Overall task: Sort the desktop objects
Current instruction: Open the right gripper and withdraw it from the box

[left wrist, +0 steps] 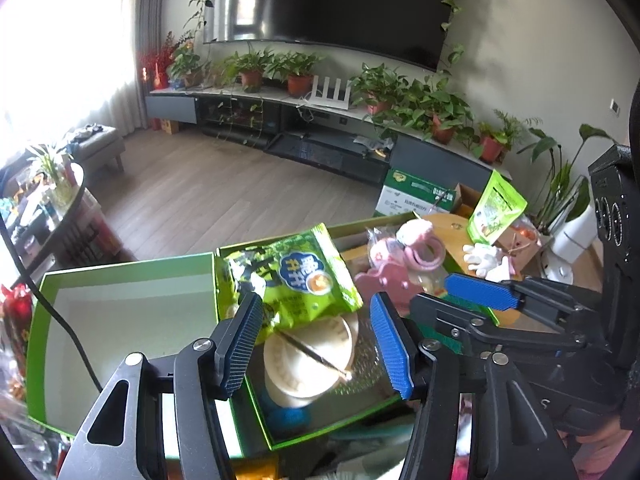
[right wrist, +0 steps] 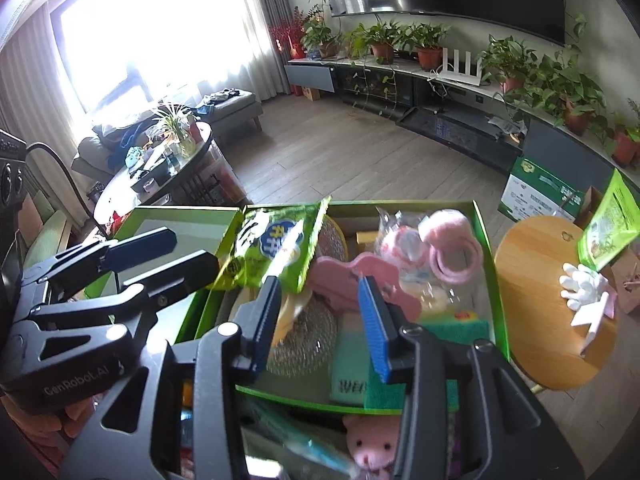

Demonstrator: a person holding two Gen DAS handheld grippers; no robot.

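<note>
A green box (left wrist: 120, 270) has an empty left compartment and a full right one. A green snack bag (left wrist: 296, 280) leans on the divider, above a beige dumpling mould (left wrist: 308, 356). Pink hair rollers (left wrist: 424, 252) and a pink clip (left wrist: 380, 280) lie further right. My left gripper (left wrist: 316, 340) is open and empty, over the mould and the bag's lower edge. My right gripper (right wrist: 320, 320) is open and empty, above a metal scourer (right wrist: 304, 340) and the pink clip (right wrist: 352, 276). The snack bag (right wrist: 276, 248) sits just ahead of it. Each gripper shows in the other's view, the right (left wrist: 484, 292) and the left (right wrist: 140, 248).
A round wooden stool (right wrist: 532, 280) stands to the right with a white hand-shaped stand (right wrist: 584, 288) and a green pouch (right wrist: 608, 228). Green sponges (right wrist: 400, 388) fill the box's near right corner. A pink plush pig (right wrist: 368, 446) lies in front of the box. A cluttered side table (right wrist: 160, 168) stands at left.
</note>
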